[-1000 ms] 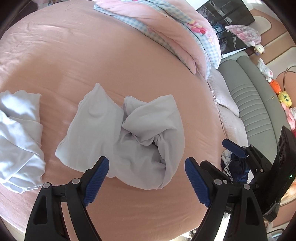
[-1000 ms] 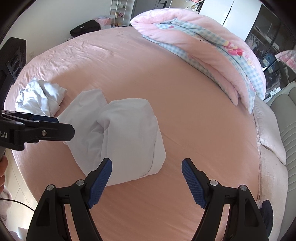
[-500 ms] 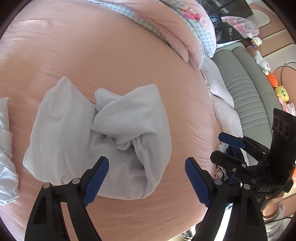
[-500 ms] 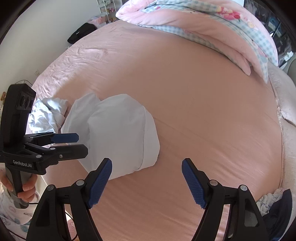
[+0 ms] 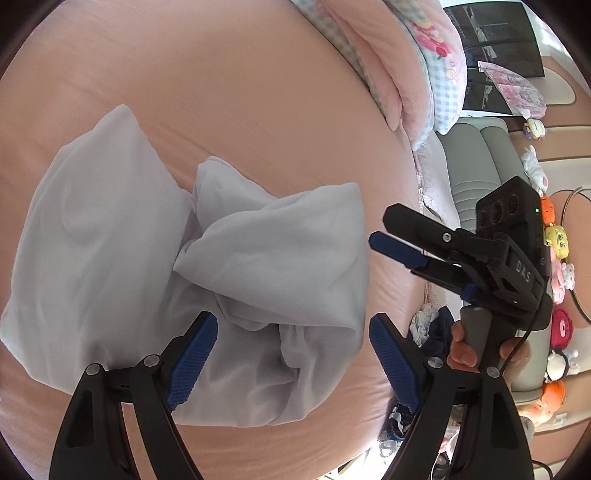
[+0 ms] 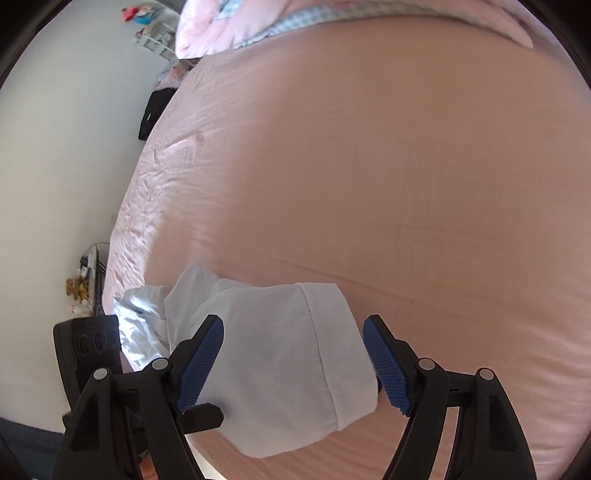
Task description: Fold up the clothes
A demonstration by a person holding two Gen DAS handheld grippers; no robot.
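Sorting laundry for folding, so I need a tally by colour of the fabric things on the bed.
White garments: 2, the crumpled one beneath the grippers and another beside it.
Pink quilts with blue check: 1.
Pink bedsheets: 1.
Total: 4

Both fisheye views are bright with soft daylight and bend hard toward black corners, so the pink bed sheet (image 5: 258,92) bulges like a dome beyond the jaws. The left wrist picture is sharp, with glare on the sheet far beyond the jaws, a blown-out white patch below the right-hand jaw, and soft shadow in the folds of the white garment (image 5: 236,280) between the jaws. The right wrist picture is smeared, most of all far ahead of the jaws where the pink quilt (image 6: 229,33) loses its edges, while the garment between them stays fairly crisp.
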